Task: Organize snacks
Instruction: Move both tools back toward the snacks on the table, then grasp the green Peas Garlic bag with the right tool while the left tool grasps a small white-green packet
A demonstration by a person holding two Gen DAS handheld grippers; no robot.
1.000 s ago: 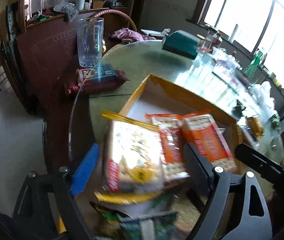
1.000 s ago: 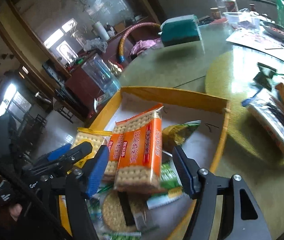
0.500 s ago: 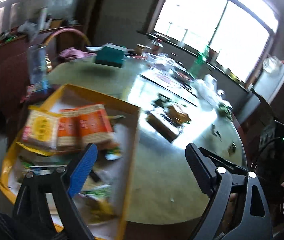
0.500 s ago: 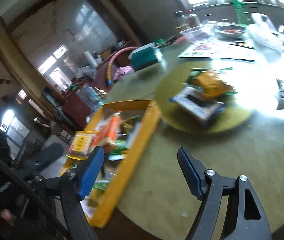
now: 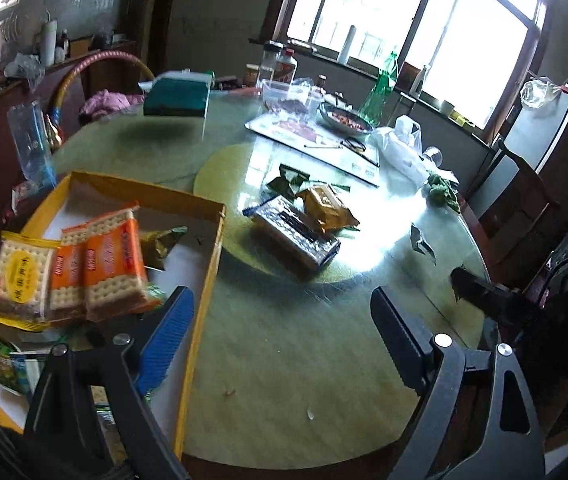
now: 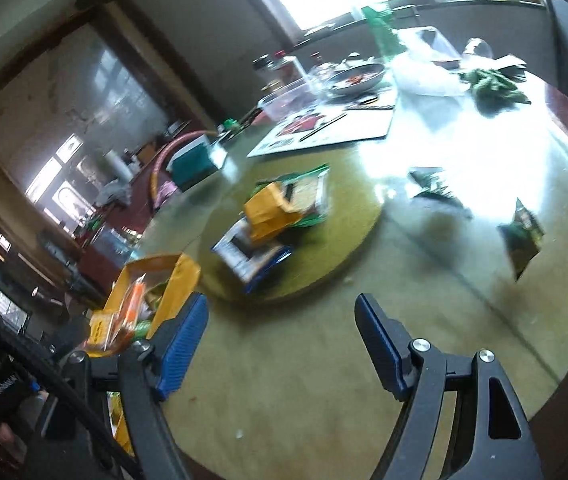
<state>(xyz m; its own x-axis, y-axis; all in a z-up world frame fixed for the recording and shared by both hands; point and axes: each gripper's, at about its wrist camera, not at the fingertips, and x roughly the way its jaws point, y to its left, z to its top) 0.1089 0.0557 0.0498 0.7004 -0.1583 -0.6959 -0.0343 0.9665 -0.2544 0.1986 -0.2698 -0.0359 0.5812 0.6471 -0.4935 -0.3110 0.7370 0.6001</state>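
A yellow cardboard box (image 5: 209,264) sits at the table's left edge. It holds orange cracker packs (image 5: 112,260), a yellow cracker pack (image 5: 20,276) and green packets. Loose snacks lie on the round turntable: a dark foil pack (image 5: 296,236) under an orange bag (image 5: 326,208). My left gripper (image 5: 280,336) is open and empty above the table, right of the box. My right gripper (image 6: 280,340) is open and empty, near the table's front edge. The box (image 6: 182,280) and the snack pile (image 6: 268,216) also show, blurred, in the right wrist view.
Small green packets (image 5: 422,240) lie on the glass table (image 5: 284,360) to the right. A teal box (image 5: 176,98), a food tray (image 5: 316,136), a bowl, jars and a green bottle (image 5: 380,92) stand at the back. A chair (image 5: 524,192) is at the right.
Both grippers have let go of the cracker packs in the box, pulled back and swung right toward the snacks on the turntable.
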